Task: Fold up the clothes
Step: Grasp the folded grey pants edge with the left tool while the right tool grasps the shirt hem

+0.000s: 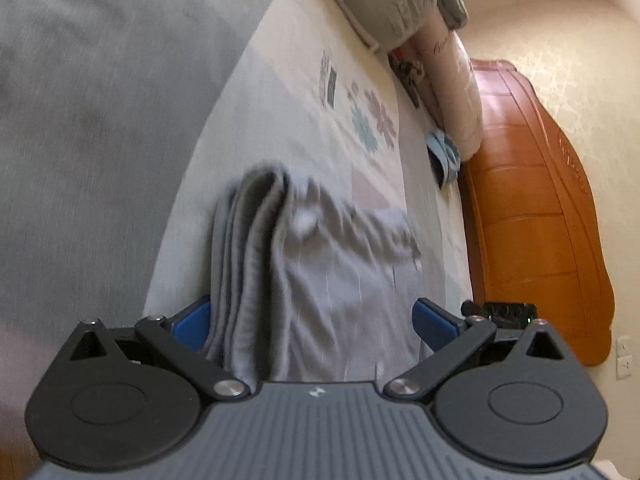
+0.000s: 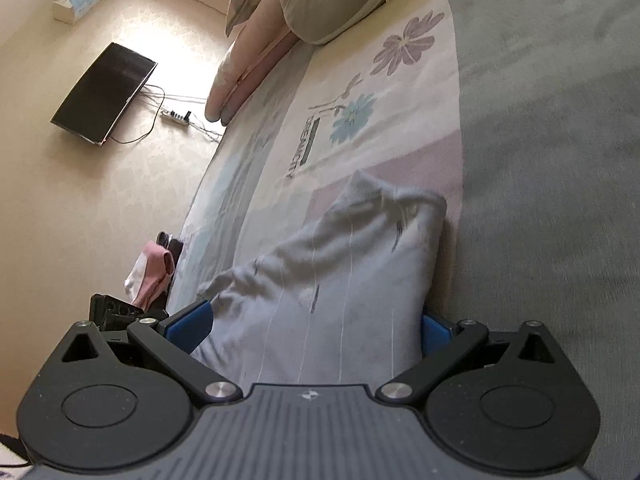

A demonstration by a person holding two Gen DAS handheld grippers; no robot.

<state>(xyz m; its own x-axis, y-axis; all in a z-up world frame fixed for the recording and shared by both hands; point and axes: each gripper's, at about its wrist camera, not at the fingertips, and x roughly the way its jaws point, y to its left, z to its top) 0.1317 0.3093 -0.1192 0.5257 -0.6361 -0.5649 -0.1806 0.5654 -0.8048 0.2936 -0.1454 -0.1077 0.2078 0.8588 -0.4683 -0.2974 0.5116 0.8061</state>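
Left gripper (image 1: 312,326) spreading its blue fingers (image 1: 192,326) wide, straddling the near end of the grey garment (image 1: 320,264) rather than clamping it; right gripper (image 2: 316,330) doing the same, fingers (image 2: 188,326) apart on either side of the same cloth, nothing pinched in either view. Garment lying bunched on the bed sheet (image 1: 288,92), already doubled into several layers along its left edge in the left wrist view, with the grey blanket (image 1: 88,120) just beside it on that side and pillows (image 2: 332,4) well apart at the far end.

Judging the risks from here: closing on only the top layer, leaving the lower folds dragging and undoing the stack; closing too deep, catching the sheet along with the garment and pulling both up; lifting one side ahead of the other, skewing the fold and throwing the hem off line; snagging the thick folded edge on the blanket's border during any sideways carry. Blurring of the cloth in both views making the exact layer count uncertain, so aiming for a specific layer looking unreliable; bunched far corner likely rolling under instead of lying flat if pressed without smoothing first.
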